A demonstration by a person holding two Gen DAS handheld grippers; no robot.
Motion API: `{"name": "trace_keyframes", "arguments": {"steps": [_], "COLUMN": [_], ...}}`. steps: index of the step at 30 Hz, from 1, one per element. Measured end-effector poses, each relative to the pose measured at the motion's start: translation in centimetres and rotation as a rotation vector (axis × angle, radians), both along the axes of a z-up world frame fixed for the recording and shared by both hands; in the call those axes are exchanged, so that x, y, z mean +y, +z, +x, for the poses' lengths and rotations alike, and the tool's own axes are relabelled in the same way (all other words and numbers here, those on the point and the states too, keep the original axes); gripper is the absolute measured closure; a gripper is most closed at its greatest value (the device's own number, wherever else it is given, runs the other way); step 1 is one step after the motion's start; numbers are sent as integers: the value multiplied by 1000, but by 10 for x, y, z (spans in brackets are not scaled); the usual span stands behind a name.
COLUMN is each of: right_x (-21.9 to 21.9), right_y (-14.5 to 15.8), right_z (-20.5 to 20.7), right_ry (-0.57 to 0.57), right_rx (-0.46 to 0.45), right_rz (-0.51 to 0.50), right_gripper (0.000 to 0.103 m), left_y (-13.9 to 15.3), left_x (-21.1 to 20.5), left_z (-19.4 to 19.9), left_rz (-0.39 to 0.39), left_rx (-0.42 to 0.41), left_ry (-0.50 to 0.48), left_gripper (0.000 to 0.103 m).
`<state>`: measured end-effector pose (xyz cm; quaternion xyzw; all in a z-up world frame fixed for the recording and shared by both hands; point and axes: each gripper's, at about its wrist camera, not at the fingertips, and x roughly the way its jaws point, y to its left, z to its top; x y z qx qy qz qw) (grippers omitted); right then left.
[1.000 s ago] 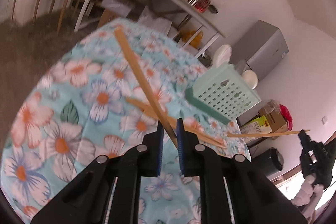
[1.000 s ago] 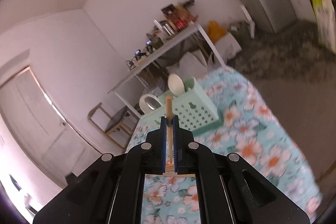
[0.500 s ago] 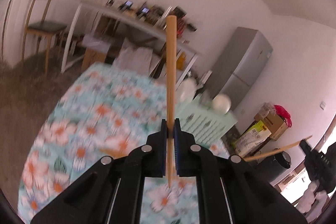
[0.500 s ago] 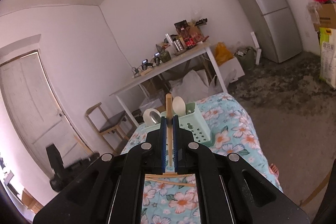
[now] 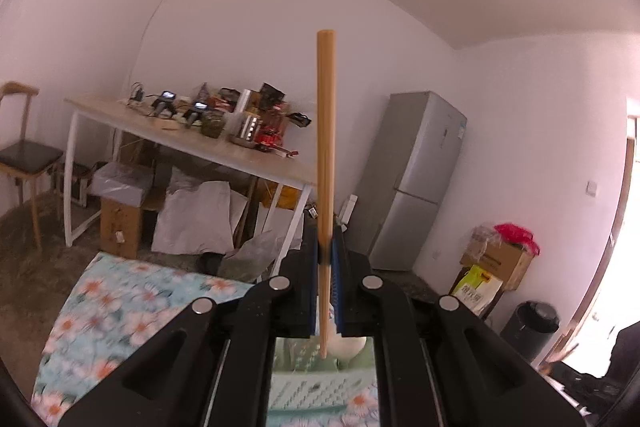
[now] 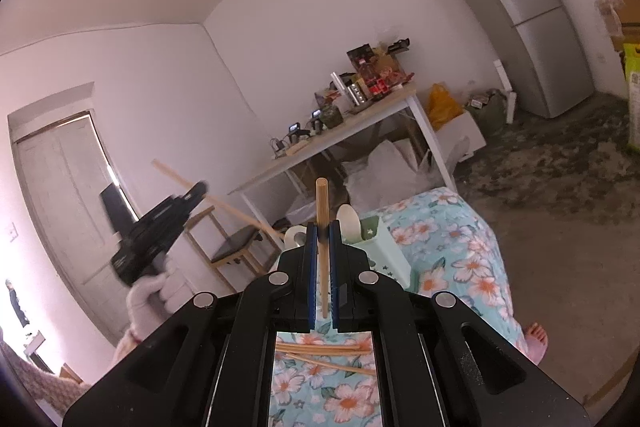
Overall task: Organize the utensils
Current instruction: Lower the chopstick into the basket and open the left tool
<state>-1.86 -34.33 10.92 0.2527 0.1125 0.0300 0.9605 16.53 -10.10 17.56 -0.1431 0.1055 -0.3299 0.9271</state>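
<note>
- Two wooden chopsticks are up in the air, one in each gripper, and I judge both are headed for the mint-green utensil basket (image 6: 386, 251) on the flowered tablecloth (image 6: 452, 251).
- Left gripper (image 5: 328, 251): its blue pads are clamped tight on a chopstick (image 5: 325, 131) low on its length, so most of the stick stands upright above the jaws and only a short end pokes out below. Gripped like that, the short end can be lowered into a compartment without the fingers fouling the rim.
- Beneath that short end, in the left wrist view, the basket shows with a pale spoon bowl (image 5: 348, 345) already standing in it.
- Right gripper (image 6: 322, 255): its pads are likewise closed on a second chopstick (image 6: 322, 203), held upright just in front of the basket, apparently waiting its turn.
- In the right wrist view the left gripper is seen off to the side, held in a white-gloved hand (image 6: 150, 297), its chopstick slanting across toward the basket.
- Several more chopsticks (image 6: 320, 349) lie crossed on the cloth under the right gripper, so sorting is, by my reckoning, only partway done.
- Spoons (image 6: 348, 221) stand at the basket's far side; I cannot tell which compartment is meant for chopsticks.
</note>
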Motion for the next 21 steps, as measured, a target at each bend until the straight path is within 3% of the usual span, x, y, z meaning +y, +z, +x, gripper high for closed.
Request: {"name": "trace_keyframes", "arguments": {"steps": [8,16,21], "right_x": [-12,-15,-11], "right_y": [-7,-11,-7], "right_z": [18,22,20], "right_ry": [32,33,32], "right_rx": [13,46,41], "right_rz": [18,30,15], "right_gripper": [99,99,99], "left_y": [-36,-75,-74], "left_x": [-79,-85,-76], "left_z": [46,61,52], "left_rz": [169,213,192], "left_rx": [31,129,135], "left_ry": [-13,-11,3], "left_gripper": [97,96,65]}}
